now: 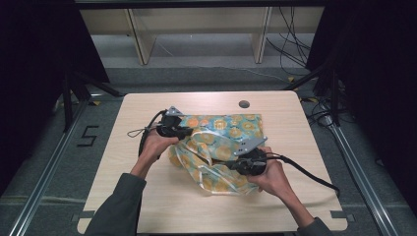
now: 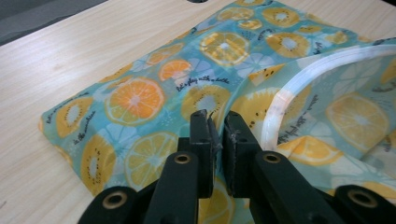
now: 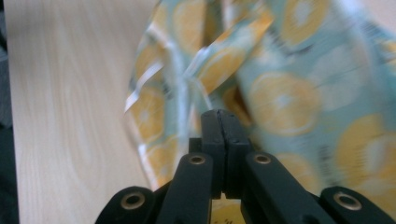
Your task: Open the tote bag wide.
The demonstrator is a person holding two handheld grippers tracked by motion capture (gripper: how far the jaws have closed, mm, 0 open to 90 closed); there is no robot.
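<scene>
Fruit-print cloth (image 1: pixel 221 142) lies in a heap in the middle of the high view, on the wooden counter (image 1: pixel 147 196). It is blue-green with orange slices and a white edge strip (image 2: pixel 289 91). The left gripper (image 1: pixel 189 131) sits at the heap's upper left, its jaws a little apart with a thin bit of cloth between them. The right gripper (image 1: pixel 235 166) sits at the heap's lower right, jaws pressed tight together; I cannot tell if cloth is caught there.

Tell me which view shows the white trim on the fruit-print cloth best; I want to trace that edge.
The left gripper view: the white trim curves sharp and close across the fruit-print cloth. In the high view the trim is a thin pale line. In the right gripper view it is blurred.
</scene>
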